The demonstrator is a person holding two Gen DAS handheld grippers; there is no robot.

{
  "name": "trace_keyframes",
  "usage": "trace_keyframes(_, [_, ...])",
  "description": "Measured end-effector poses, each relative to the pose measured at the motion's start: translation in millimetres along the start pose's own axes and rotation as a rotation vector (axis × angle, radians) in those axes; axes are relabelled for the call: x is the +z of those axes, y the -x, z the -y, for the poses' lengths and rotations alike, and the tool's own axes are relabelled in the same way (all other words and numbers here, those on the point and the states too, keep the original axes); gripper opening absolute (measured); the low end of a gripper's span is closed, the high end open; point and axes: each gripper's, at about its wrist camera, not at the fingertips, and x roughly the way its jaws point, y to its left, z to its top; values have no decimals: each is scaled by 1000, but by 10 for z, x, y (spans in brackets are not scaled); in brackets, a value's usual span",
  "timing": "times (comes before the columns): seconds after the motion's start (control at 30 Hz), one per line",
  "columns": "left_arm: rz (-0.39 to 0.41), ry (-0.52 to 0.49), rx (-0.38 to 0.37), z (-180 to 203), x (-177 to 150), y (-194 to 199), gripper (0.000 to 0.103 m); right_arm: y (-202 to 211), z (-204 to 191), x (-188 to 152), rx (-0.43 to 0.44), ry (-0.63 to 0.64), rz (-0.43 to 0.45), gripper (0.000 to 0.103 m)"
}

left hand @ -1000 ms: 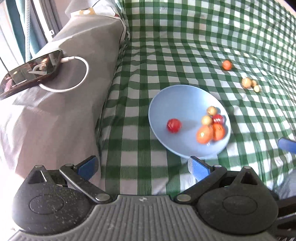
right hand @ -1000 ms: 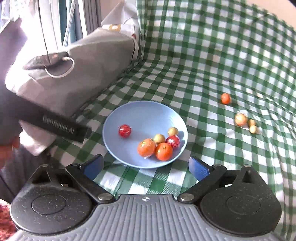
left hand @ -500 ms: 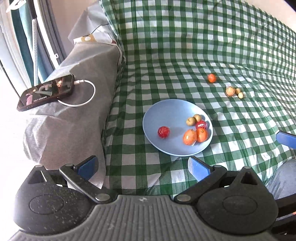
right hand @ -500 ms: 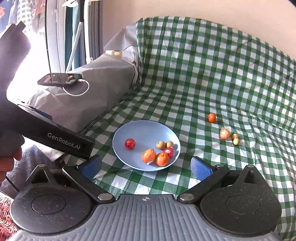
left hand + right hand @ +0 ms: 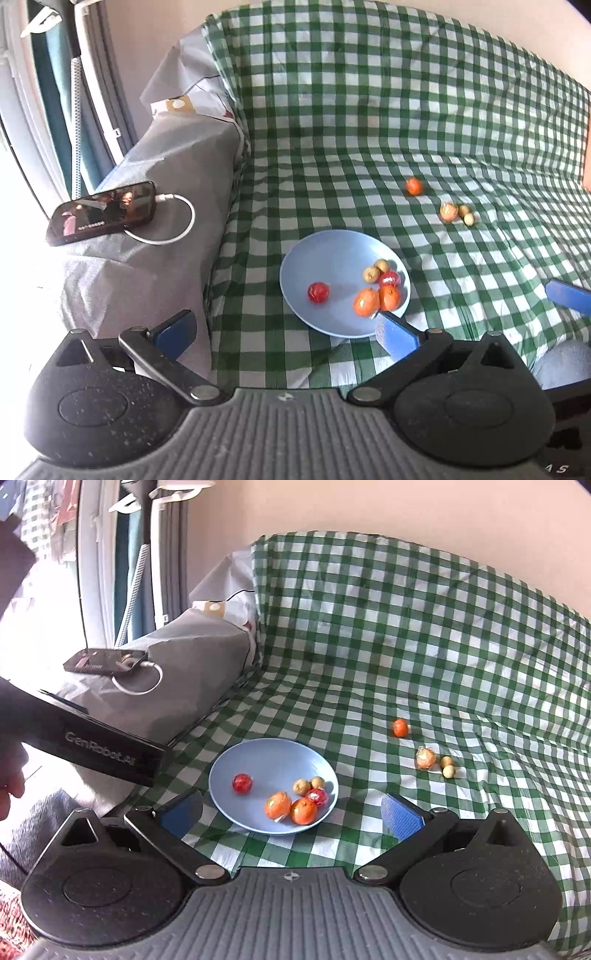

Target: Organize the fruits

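A blue plate (image 5: 258,753) sits on a green checked cloth (image 5: 406,646) spread over what looks like a sofa, and it already holds six pieces of fruit: a red one (image 5: 242,783) alone toward its left, and at its right side two orange ones (image 5: 290,808), a red one and two small yellowish ones bunched together. Four more pieces lie loose on the cloth well to the right of the plate: a small orange fruit (image 5: 400,727) on its own, and nearer, a wrapped orange fruit (image 5: 426,758) with two small yellowish ones (image 5: 447,767) touching just beside it. Both sets of tongs hang back from the cloth with nothing between their blue pads; the left tongs (image 5: 284,330) are spread wide and empty, and so are the right tongs (image 5: 291,812). The job looks a little over half done, at a pause between one drop and the next pick. The next move probably calls for the right tongs to reach out over the cloth to the loose cluster, come down around a single fruit, and close gently, since the round pieces could roll on the soft, creased fabric and the two smallest sit so close that they may be nudged apart. A phone (image 5: 103,212) on a cable rests on the grey armrest, off to the left.
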Motion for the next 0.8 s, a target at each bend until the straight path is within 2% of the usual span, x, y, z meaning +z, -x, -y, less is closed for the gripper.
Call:
trace_keyframes(0.13, [3,3,20,-39,34,62,103,-48,60,-6,10,-47,-16,102])
trace_keyframes(0.3, [-19,-6,46,10,81,14,103,-16,140,-82,21,-105,12,102])
trace_keyframes(0.47, [-53,-9,32,108,91,-77,103,-37,199,-149,30,-103,10,102])
trace_keyframes(0.6, [-73,-45,38,194,129,-179,103,-111,299,-158,31,-138,11,102])
trace_keyframes(0.8, [-112,-46,27,322,285,-436,103,-323,511,-188,17,-188,-13,102])
